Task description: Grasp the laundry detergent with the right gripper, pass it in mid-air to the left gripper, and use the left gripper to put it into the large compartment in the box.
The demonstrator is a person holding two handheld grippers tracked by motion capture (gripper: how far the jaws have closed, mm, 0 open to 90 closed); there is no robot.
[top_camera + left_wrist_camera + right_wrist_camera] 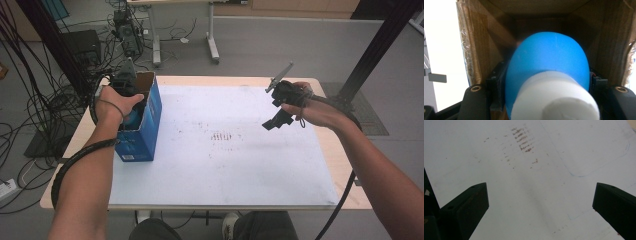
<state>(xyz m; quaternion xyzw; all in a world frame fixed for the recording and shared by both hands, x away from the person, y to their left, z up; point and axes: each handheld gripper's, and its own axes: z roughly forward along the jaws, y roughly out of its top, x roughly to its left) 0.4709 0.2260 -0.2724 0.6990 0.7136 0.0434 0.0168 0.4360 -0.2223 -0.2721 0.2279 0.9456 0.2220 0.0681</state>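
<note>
From above, the person's left forearm reaches forward along the left edge of the counter [320,150], wrist bent, pushing the left tongs [131,102] down into the open top of a blue carton [145,127] standing upright near that edge. A bit of blue bottle [134,119] shows just under the hand; most of it is sunk in the carton. The carton carries a small label low on its near face, too small to read. The right arm comes in from the lower right, hand raised over the white mat [225,165], holding the right tongs [274,122] in the air, tips pointing down and left.

The left gripper view looks into the carton's brown cardboard inside [486,50]. The blue bottle [549,55], with a white cap [555,100] towards the camera, sits clamped between the two black jaws; its far end is out of sight.

In the right gripper view the jaws stand wide apart, nothing between them, above the mat [536,195] with its brownish smudges [522,141].
</note>
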